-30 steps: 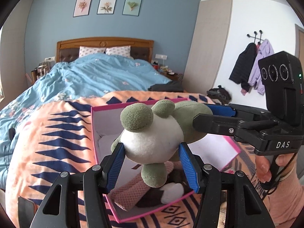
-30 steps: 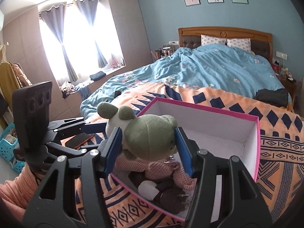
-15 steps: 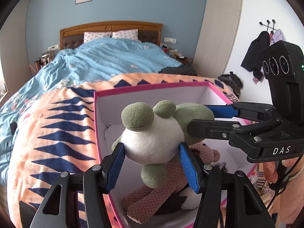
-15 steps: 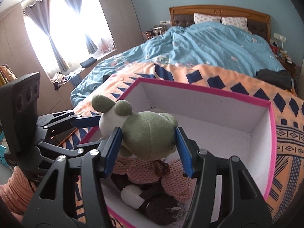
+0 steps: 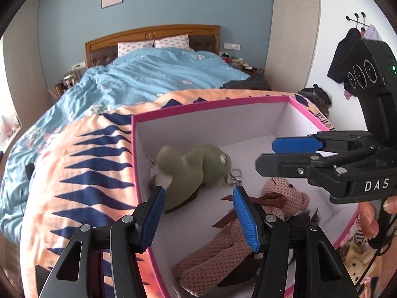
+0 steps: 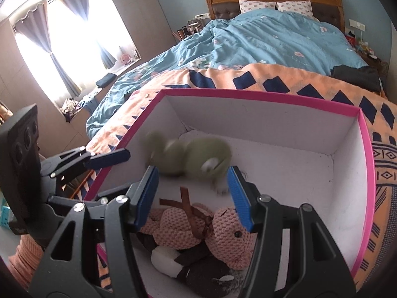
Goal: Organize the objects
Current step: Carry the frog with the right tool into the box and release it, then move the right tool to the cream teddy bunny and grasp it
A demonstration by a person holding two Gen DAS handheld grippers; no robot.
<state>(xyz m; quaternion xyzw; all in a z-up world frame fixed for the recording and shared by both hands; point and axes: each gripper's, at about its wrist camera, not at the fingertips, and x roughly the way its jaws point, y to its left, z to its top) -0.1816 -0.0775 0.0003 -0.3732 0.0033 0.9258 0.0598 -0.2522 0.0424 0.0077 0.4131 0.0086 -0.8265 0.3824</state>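
A green plush toy (image 5: 191, 171) lies on the white floor of the pink-rimmed box (image 5: 211, 103), by its left wall; it is blurred in the right wrist view (image 6: 191, 156). My left gripper (image 5: 198, 219) is open and empty just above the box's near left corner. My right gripper (image 6: 193, 198) is open and empty over the box; it also shows in the left wrist view (image 5: 295, 155). A pink knitted bear (image 6: 198, 228) and a dark plush (image 6: 198, 270) lie in the box's near part.
The box (image 6: 364, 173) sits on an orange and navy blanket (image 5: 82, 168) on a bed with a blue duvet (image 5: 161, 74). A wooden headboard (image 5: 153, 34) is behind. Coats (image 5: 347, 49) hang on the right wall. A window (image 6: 74, 39) is at left.
Both grippers opened and let go of the green plush, which dropped into the box. Both grippers moved closer over the box.
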